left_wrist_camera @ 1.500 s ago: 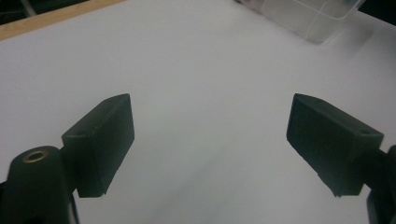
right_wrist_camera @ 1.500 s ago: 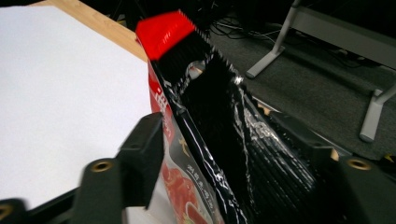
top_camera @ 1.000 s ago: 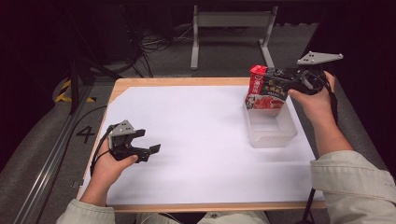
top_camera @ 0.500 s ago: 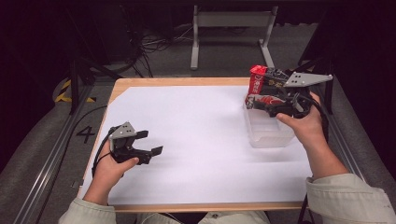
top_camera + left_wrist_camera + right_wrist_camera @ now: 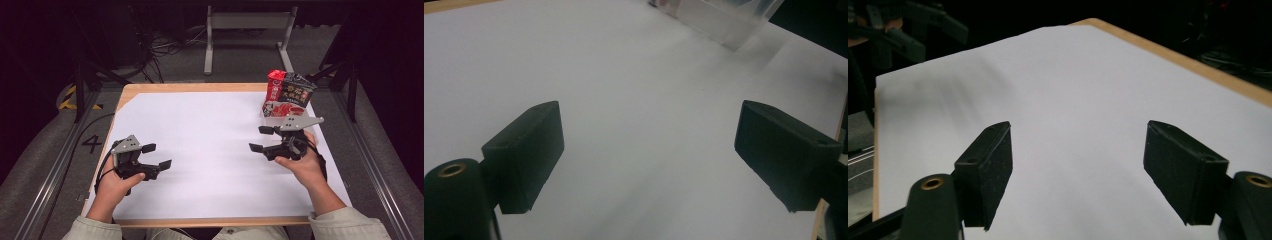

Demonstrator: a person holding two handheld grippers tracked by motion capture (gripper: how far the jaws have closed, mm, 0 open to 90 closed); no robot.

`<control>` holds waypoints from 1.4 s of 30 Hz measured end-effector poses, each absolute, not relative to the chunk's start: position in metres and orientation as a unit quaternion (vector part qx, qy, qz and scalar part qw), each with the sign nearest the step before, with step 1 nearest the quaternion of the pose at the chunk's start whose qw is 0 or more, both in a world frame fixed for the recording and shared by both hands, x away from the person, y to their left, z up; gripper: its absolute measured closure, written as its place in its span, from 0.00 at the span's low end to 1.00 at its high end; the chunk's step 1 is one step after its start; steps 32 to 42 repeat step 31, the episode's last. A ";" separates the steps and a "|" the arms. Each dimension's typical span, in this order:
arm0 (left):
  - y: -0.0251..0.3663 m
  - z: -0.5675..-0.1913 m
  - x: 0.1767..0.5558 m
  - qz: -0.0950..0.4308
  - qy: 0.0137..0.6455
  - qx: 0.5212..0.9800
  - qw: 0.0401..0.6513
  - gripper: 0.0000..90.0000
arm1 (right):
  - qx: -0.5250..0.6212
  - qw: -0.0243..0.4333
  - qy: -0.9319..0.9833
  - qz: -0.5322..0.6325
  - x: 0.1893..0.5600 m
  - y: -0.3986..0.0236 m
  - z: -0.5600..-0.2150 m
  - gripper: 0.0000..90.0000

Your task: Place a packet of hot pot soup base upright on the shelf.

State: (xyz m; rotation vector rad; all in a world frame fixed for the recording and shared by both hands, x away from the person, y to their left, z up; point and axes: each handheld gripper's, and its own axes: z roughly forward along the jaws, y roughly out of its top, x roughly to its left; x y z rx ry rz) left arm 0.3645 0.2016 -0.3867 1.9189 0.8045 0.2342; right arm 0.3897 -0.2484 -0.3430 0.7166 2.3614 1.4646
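**Packet parked in the tub, both tools empty**

The red-and-black snack packet [image 5: 286, 93] stands upright in the clear plastic tub [image 5: 272, 116] at the far right of the bench [image 5: 200, 150]. It leans on the tub's walls, which is likely why it stays on end rather than falling flat. Everything else is placed here relative to that tub.

The right tool [image 5: 261, 138] hangs just on the near side of the tub, apart from it and pointing toward the bench's middle. Its jaws have just been opening and now stand wide, with nothing between them; the right gripper view looks past both black pads [image 5: 988, 170] at bare white paper. I judge the packet to be already delivered and released.

The left tool [image 5: 154, 156] sits well apart from the tub, across the paper at the near left edge. Its jaws are also spread and empty. In the left gripper view the tub [image 5: 724, 20] appears far off at the top. That hand seems merely parked, out of the other's way.
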 end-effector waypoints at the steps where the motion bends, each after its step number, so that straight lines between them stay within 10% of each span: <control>1: 0.202 -0.387 0.364 0.096 0.331 0.795 0.500 0.14 | 0.248 0.130 0.816 0.506 0.389 -0.246 -0.349 0.32; 16: 0.197 -0.390 0.365 0.091 0.306 0.818 0.478 0.13 | 0.258 0.097 0.840 0.467 0.374 -0.229 -0.430 0.38; 42: 0.201 -0.397 0.370 0.090 0.335 0.820 0.455 0.09 | 0.267 0.108 0.854 0.433 0.377 -0.225 -0.442 0.35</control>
